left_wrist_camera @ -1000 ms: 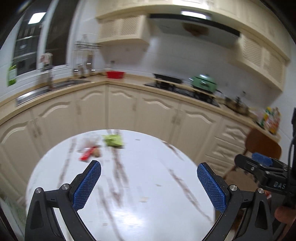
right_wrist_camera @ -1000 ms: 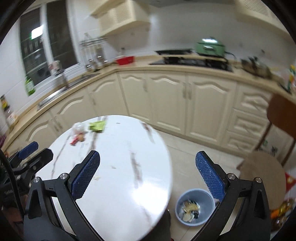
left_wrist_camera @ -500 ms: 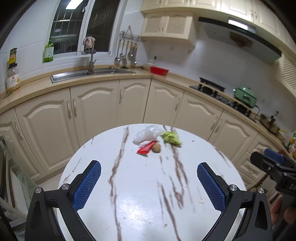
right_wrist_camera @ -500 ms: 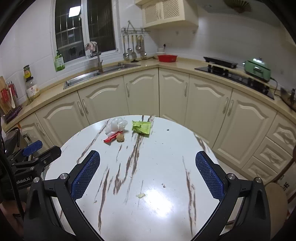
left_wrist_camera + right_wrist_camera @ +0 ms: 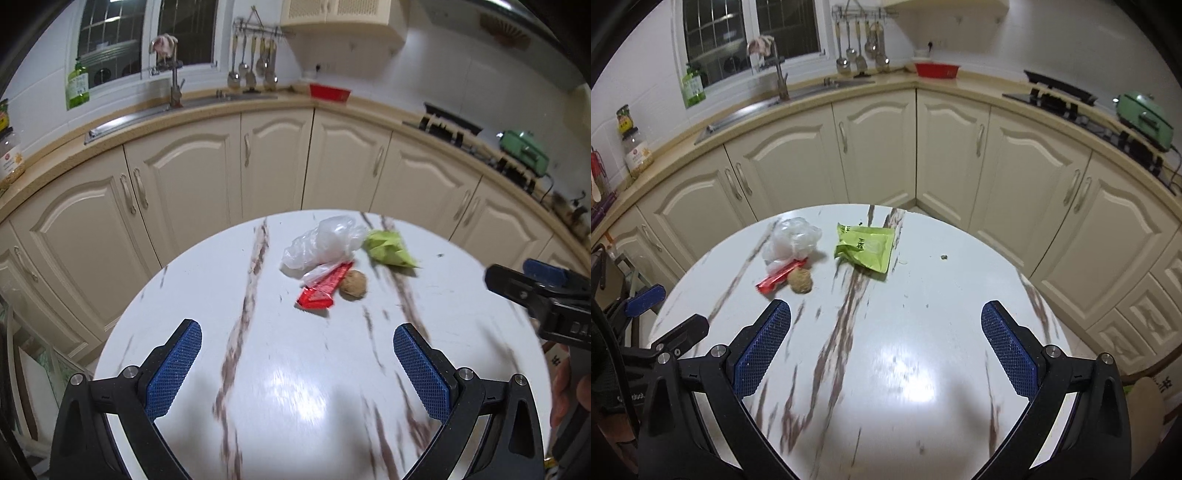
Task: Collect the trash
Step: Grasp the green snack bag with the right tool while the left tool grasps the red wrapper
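Observation:
Trash lies on the far part of a round white marble table (image 5: 295, 369) (image 5: 923, 332): a crumpled clear plastic bag (image 5: 321, 242) (image 5: 792, 240), a red wrapper (image 5: 323, 286) (image 5: 779, 277), a brown walnut-like lump (image 5: 353, 285) (image 5: 800, 281) and a green snack packet (image 5: 389, 249) (image 5: 866, 247). My left gripper (image 5: 297, 363) hovers open over the near table, short of the red wrapper. My right gripper (image 5: 886, 354) is open too, nearer than the green packet. Neither holds anything.
Cream kitchen cabinets (image 5: 879, 147) curve behind the table, with a sink (image 5: 775, 99), a red bowl (image 5: 937, 69), a hob (image 5: 1060, 98) and a green pot (image 5: 1141, 114) on the counter. Small crumbs (image 5: 943, 257) dot the table's right side.
Both views swung left from the floor and bin onto the table, then closed in on the trash, which now looks larger and more central. Both grippers stayed open.

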Demonstrator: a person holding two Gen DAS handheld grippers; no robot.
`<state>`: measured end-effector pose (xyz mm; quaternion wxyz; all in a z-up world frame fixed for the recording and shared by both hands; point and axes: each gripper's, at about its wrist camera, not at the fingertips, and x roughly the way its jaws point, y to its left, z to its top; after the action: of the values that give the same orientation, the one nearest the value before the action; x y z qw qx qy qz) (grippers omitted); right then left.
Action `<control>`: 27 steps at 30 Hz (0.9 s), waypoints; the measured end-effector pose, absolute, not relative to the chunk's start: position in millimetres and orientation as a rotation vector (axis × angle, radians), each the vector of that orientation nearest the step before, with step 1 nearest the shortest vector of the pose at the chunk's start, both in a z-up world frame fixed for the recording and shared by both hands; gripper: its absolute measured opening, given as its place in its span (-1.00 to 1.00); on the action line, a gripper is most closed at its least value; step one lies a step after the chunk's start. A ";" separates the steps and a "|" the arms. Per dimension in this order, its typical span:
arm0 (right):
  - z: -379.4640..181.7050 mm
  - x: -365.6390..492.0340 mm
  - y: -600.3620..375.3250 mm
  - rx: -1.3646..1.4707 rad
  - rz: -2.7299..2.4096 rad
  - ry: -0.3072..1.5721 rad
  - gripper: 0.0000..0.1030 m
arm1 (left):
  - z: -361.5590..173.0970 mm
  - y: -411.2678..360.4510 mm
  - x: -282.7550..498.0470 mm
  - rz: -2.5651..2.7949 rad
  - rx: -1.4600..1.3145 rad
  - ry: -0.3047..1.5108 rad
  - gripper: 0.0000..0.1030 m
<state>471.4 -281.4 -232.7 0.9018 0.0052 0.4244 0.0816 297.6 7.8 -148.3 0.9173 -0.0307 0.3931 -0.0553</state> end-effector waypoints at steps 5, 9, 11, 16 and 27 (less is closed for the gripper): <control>-269.4 528.8 -262.7 -0.024 0.200 0.956 1.00 | -162.6 -11.4 362.4 -0.101 -0.049 0.874 0.98; -293.9 565.6 -246.9 -0.037 0.223 0.999 0.96 | -180.5 -13.0 415.2 -0.097 -0.034 0.911 0.98; -305.1 579.3 -241.1 -0.038 0.225 1.017 0.93 | -189.2 -15.5 432.4 -0.095 -0.025 0.927 0.98; -324.6 592.8 -234.8 -0.065 0.203 1.034 0.32 | -204.7 -22.1 464.7 -0.109 -0.026 0.946 0.98; -317.7 573.3 -255.8 0.018 0.257 1.009 -0.32 | -224.3 -31.9 507.7 -0.122 -0.023 0.925 0.40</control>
<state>573.3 -255.8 -317.7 0.8674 0.0088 0.4822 0.1227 507.7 -31.9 -224.3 0.8931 -0.0111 0.4458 -0.0590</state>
